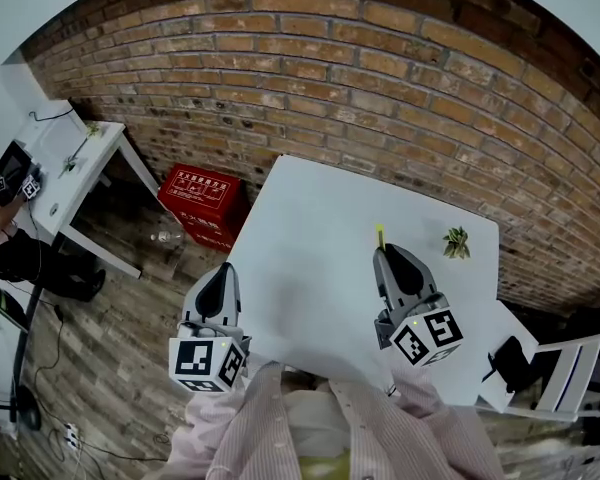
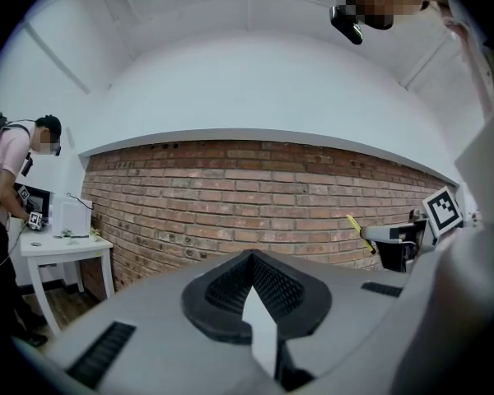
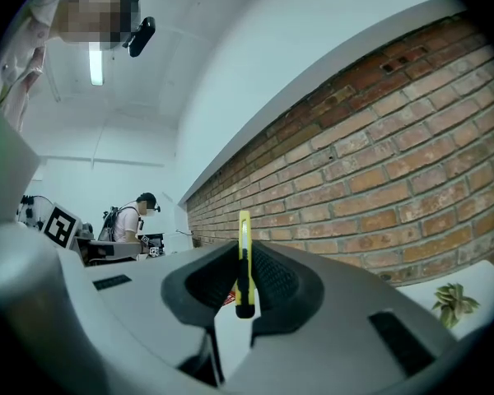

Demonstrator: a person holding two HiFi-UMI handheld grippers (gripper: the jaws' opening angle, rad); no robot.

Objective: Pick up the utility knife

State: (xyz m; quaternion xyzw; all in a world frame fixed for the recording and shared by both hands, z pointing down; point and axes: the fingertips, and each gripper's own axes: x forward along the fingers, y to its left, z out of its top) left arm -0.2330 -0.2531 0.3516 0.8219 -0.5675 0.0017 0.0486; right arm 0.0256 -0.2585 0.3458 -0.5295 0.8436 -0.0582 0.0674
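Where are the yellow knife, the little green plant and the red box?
yellow knife [image 3: 244, 257]: right gripper view, the middle of its yellow body.
little green plant [image 1: 457, 241]: head view, the middle of its leaves.
red box [image 1: 202, 198]: head view, its top face.

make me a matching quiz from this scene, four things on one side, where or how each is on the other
Things:
1 utility knife
2 left tongs
3 small plant
4 red crate

Places or states:
a on the floor by the brick wall
b clamped in the right tongs
c shut, nothing between them
d on the white table, near its far right corner

Pairs: 1-b, 2-c, 3-d, 4-a
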